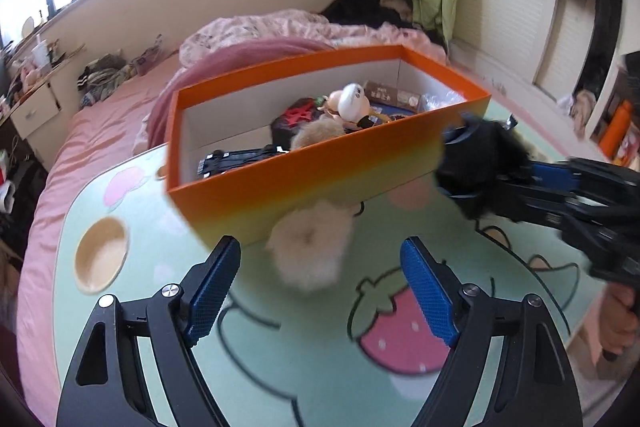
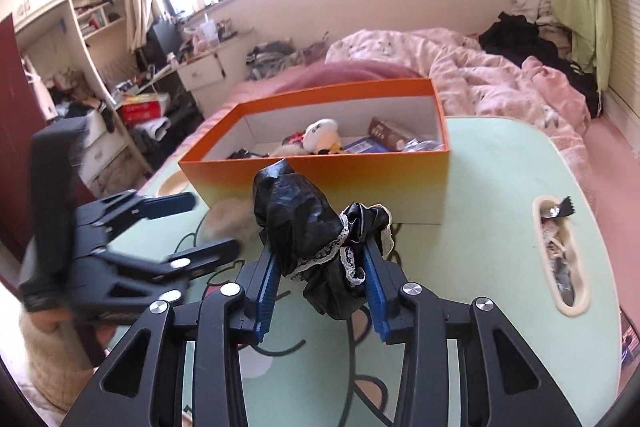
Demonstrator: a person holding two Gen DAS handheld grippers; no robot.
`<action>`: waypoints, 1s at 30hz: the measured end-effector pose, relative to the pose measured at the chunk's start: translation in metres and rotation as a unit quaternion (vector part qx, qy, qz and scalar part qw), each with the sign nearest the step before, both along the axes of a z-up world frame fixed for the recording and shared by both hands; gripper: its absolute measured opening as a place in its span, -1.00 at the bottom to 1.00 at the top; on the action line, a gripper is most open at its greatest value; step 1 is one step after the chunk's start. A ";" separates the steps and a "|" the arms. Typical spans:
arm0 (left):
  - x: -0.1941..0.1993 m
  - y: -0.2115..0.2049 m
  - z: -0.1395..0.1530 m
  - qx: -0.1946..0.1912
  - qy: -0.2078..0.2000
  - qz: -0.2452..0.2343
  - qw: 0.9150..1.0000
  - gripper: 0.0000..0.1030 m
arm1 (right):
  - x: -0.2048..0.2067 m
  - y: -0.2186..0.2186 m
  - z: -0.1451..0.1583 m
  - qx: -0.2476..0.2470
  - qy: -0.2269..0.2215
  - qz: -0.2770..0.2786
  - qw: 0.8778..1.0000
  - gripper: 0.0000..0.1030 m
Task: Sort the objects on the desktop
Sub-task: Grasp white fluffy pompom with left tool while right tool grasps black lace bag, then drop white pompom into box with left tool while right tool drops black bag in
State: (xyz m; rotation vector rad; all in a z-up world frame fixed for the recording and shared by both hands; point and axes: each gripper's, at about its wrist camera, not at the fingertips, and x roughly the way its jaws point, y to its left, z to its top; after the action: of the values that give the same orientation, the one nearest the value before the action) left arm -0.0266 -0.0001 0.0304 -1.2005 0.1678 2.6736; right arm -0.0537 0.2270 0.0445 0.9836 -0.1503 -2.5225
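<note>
Beside the orange box (image 2: pixel 320 171), right gripper (image 2: pixel 323 279) fingers clench black lace-trimmed cloth (image 2: pixel 304 227) pointing boxward; left gripper (image 1: pixel 320 267) fingers released.

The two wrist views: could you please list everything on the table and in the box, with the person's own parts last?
Table: one, pale green with cartoon strawberry print, standing against a pink bed.
Box: one, orange fading to yellow, open, at the table's far side.
Plush toy: one, white, inside the box.
Other box contents: several, black, red, brown and blue, too blurred to name.
Fluffy ball: one, cream, on the table just before the box.
Black cloth: one bundle, black with white lace trim, clamped in the right tongs.
Side slot: one, cream rim, at the table's right edge, holding small bits.
Left tongs: black with blue pads, open, aimed at the fluffy ball.
Right tongs: black with blue pads, shut on the cloth.
</note>
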 end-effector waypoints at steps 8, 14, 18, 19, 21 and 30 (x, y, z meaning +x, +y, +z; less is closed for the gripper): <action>-0.014 -0.008 -0.014 0.037 -0.036 -0.012 0.999 -0.36 | 0.002 0.007 -0.006 -0.012 -0.008 -0.010 1.000 -0.25; 0.019 -0.023 0.006 0.077 0.003 -0.016 0.997 -0.36 | 0.007 0.015 0.000 -0.019 0.007 -0.020 1.000 -0.25; 0.028 -0.024 0.036 0.098 0.038 -0.024 0.994 -0.36 | 0.005 0.015 0.018 -0.023 0.033 -0.025 0.999 -0.25; 0.025 -0.023 0.046 0.099 0.051 -0.024 0.993 -0.36 | 0.003 0.015 0.025 -0.022 0.043 -0.027 0.998 -0.25; 0.016 -0.018 0.061 0.095 0.069 -0.024 0.993 -0.36 | -0.006 0.014 0.042 -0.026 0.066 -0.041 0.997 -0.25; -0.067 -0.005 0.039 0.087 0.025 0.042 0.995 0.29 | -0.077 -0.008 0.048 0.033 0.067 -0.089 0.993 0.41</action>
State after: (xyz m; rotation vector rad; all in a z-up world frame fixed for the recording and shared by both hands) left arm -0.0937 -0.0054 0.0696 -1.1116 -0.1090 2.7242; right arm -0.1308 0.2193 0.0924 0.8547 -0.1198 -2.7631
